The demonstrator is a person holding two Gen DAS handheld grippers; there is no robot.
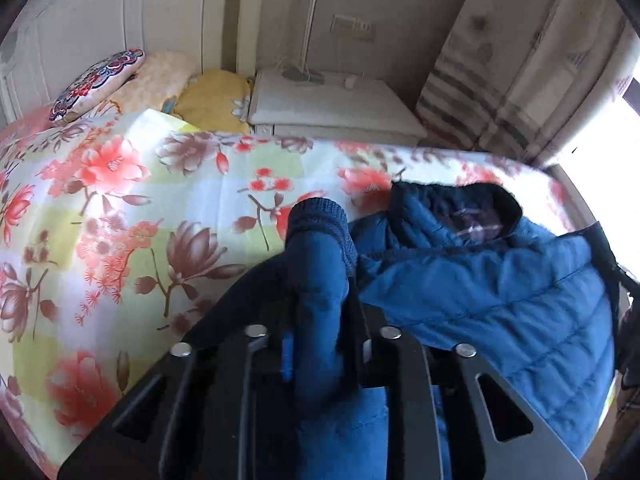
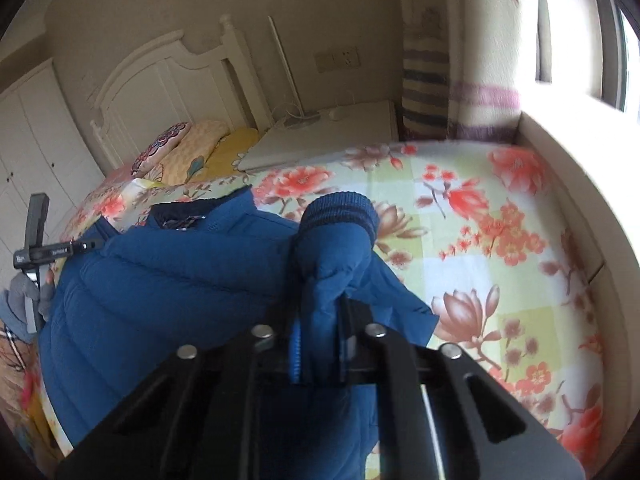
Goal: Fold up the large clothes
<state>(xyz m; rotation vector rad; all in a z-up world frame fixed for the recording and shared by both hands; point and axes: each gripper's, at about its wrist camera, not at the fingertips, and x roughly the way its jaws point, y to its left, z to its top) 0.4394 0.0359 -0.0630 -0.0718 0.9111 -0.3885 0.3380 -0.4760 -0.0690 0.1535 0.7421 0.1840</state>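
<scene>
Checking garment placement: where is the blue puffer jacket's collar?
In the left wrist view, the collar lies right of centre on the floral bedsheet, beyond the jacket's quilted body.

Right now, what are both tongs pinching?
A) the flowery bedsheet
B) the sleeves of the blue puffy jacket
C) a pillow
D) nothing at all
B: each tongs, the left tongs and the right tongs, is shut on a sleeve of the blue puffy jacket, with a ribbed cuff sticking out past the tips.

This is a home bedroom. A bed (image 2: 500, 208) under a floral sheet stands against a white carved headboard (image 2: 160, 80), with pillows (image 2: 200, 148) piled at its head, a white nightstand (image 2: 320, 136) beside it, striped curtains (image 2: 424, 92) and white wardrobe doors (image 2: 28, 140).
</scene>
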